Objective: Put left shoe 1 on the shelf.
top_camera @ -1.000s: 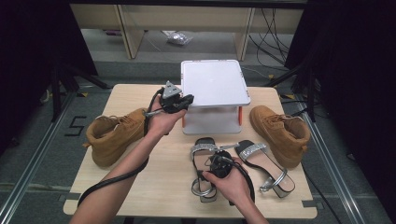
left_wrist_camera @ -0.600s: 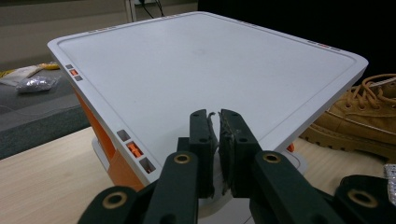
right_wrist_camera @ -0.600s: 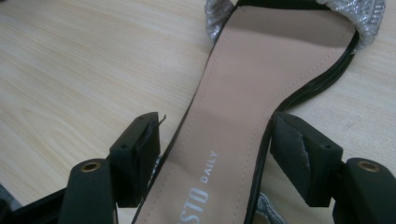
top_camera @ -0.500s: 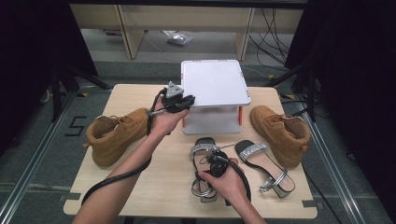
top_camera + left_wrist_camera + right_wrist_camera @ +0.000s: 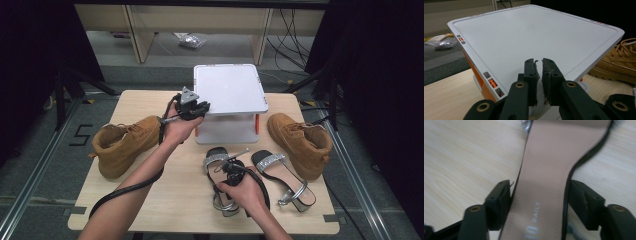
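High view first: at nine o'clock on the table point(image 5: 150, 200) we are seeing a tan boot point(image 5: 122, 143) lying with its toe toward the middle. Just right of it, our left hand-held gripper point(image 5: 202, 106) is hovering at about eleven o'clock, at the front left corner of the white box point(image 5: 227, 90) that is standing at twelve o'clock. In the left gripper view we are looking along this left hand-held gripper point(image 5: 539, 61) over the box lid point(image 5: 529, 37); its jaws are standing narrow, only a thin slit apart, with nothing between them, after easing open a little.

Moving right, at six o'clock our right hand-held gripper point(image 5: 231, 166) is sitting over the left sandal point(image 5: 223, 177) of a black pair with glittery straps. In the right gripper view the right hand-held gripper point(image 5: 540, 202) is straddling that sandal's beige insole point(image 5: 549, 170), one jaw at each edge; the jaws have just been closing, and we cannot tell whether the pads are pressing yet.

At four o'clock the second sandal point(image 5: 282, 175) is lying just beside the first. At three o'clock a second tan boot point(image 5: 300, 142) is resting by the table's right edge.
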The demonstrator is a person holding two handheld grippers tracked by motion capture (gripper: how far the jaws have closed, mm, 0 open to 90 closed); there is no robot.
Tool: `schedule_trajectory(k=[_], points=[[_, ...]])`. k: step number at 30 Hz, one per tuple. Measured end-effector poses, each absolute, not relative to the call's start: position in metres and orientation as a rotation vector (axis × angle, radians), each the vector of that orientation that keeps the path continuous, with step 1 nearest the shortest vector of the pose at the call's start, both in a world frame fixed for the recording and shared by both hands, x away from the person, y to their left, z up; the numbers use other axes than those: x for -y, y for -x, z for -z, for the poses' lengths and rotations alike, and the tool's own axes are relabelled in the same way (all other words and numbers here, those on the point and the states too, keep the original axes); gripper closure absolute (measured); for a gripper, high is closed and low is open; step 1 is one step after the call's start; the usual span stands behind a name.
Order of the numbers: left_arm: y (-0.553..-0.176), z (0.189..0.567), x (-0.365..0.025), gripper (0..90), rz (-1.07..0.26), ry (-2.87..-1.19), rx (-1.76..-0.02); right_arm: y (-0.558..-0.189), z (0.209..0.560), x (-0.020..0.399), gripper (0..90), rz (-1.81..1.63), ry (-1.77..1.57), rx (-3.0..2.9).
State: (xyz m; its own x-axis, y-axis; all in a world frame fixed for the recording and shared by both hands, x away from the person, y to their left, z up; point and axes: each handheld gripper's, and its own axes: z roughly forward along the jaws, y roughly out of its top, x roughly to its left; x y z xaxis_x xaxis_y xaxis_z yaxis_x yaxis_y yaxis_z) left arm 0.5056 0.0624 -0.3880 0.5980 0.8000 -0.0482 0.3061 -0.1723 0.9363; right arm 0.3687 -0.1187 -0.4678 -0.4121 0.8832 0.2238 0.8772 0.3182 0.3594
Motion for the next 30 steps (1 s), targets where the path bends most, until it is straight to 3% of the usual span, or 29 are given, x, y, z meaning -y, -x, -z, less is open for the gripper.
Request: schedule_trajectory(k=[7, 13, 30], points=[[-0.506, 0.386, -0.062, 81.1, -0.570, -1.758, -0.920, -0.366, 0.461, 0.139, 42.0, -0.567, -1.586, -2.600], [-0.508, 0.385, -0.062, 81.1, -0.567, -1.766, -0.931, -0.368, 0.459, 0.135, 35.6, -0.552, -1.539, -2.646], [-0.508, 0.385, -0.062, 81.1, -0.564, -1.768, -0.935, -0.380, 0.462, 0.127, 35.7, -0.403, -1.527, -2.714]])
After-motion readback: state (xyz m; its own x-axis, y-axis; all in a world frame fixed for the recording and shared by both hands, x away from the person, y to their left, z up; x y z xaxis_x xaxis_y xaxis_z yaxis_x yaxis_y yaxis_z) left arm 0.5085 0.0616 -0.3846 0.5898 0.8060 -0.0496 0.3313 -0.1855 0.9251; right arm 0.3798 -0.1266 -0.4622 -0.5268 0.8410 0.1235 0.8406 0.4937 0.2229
